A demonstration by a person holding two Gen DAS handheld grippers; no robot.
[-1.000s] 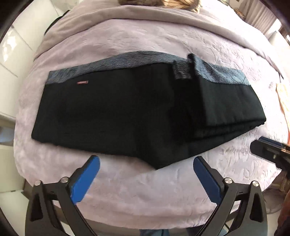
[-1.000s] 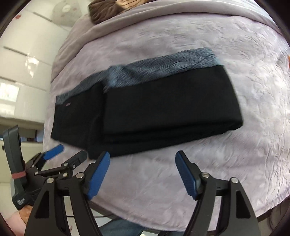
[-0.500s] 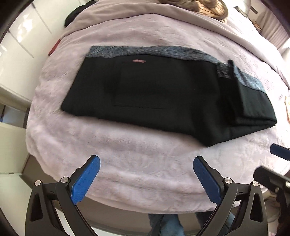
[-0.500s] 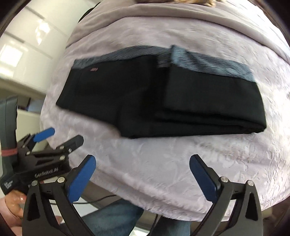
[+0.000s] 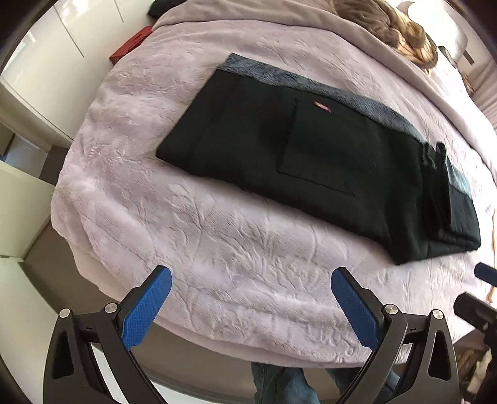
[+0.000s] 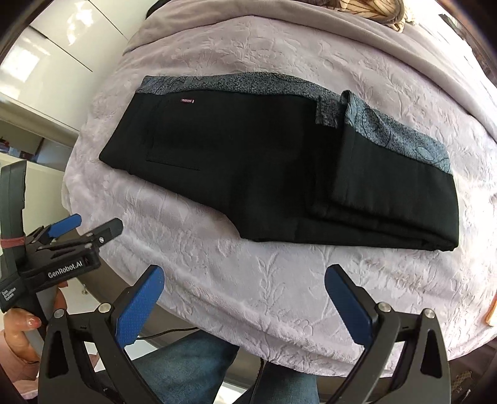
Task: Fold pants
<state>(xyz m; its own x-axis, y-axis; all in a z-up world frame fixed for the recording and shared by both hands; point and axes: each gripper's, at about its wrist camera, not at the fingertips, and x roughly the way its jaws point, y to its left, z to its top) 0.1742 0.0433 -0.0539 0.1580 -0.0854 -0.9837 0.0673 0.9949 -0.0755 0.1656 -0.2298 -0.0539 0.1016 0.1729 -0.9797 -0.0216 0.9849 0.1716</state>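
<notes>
Lying partly folded across the middle of the bed (image 6: 279,295), the pants (image 6: 264,174) sit apart from the left tool (image 5: 251,295) and right tool (image 6: 243,295), both wide open, empty, hovering near its front edge.

place: a home bedroom
bed (image 5: 217,248): wide, covered by a lilac plush blanket (image 6: 279,295) with embossed leaf pattern
sheet (image 5: 279,18): plain grey-lilac, at the far side of the bed
throw (image 5: 397,28): brown and furry, bunched at the far side
cupboards (image 5: 34,77): glossy white doors beside the bed
clothing: black pants (image 6: 279,167) laid out on the blanket
floor (image 5: 46,248): dark, beside the bed
</notes>
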